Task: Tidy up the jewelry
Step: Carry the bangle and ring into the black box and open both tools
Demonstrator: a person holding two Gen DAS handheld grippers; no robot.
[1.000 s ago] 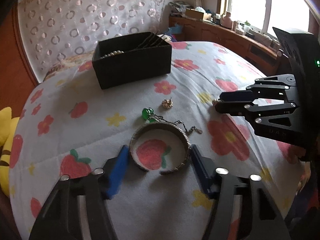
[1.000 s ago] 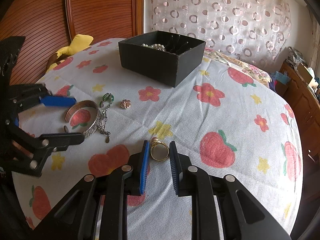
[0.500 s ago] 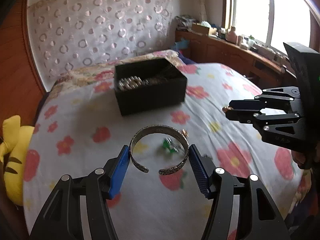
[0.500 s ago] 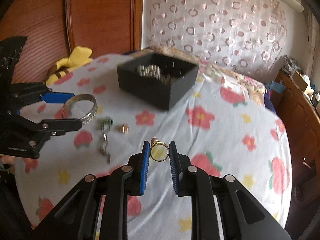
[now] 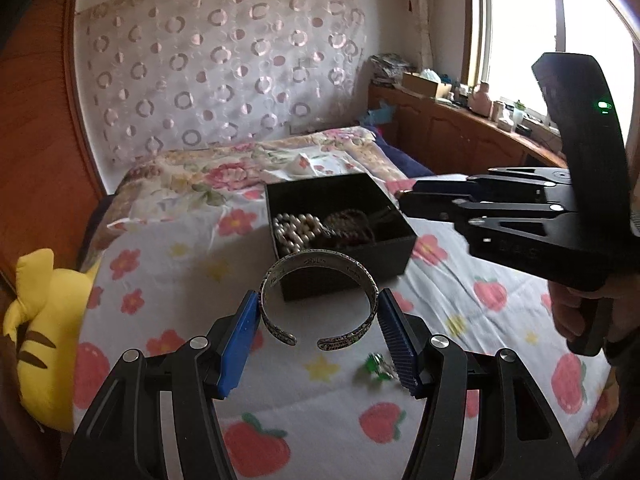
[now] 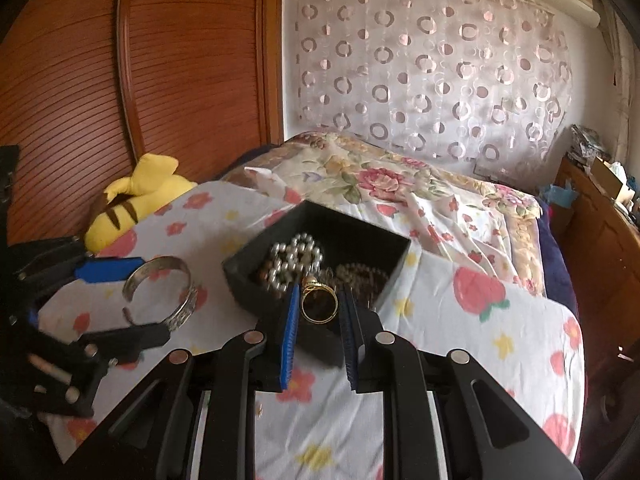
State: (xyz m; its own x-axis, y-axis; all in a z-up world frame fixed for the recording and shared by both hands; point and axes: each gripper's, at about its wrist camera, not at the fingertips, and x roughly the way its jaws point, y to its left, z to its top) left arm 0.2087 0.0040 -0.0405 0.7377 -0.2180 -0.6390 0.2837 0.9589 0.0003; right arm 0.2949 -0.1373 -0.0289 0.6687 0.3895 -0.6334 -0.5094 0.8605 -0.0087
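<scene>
Pads of the right gripper (image 6: pixel 319 310) pinch a gold ring (image 6: pixel 319 304) upright over the black box (image 6: pixel 256 276), apparently for dropping beside the pearls (image 6: pixel 294 260); the left gripper (image 5: pixel 318 320) clamps a silver cuff bracelet (image 5: pixel 318 300) just short of it.

definitely a bedroom in someone's home. bed (image 5: pixel 168 264) covered with a strawberry-and-flower sheet, a rose-print quilt (image 6: pixel 384 184) bunched up at the far end. yellow striped plush (image 5: pixel 44 332) tucked at the bed's edge next to a slatted wooden wardrobe (image 6: pixel 132 80). sheer curtain (image 5: pixel 224 72) with a ring pattern across the back wall. low wooden cabinets (image 5: pixel 460 136) under a bright window (image 5: pixel 520 36), tops cluttered with boxes and small bottles. lived-in, not a lab or shop.
</scene>
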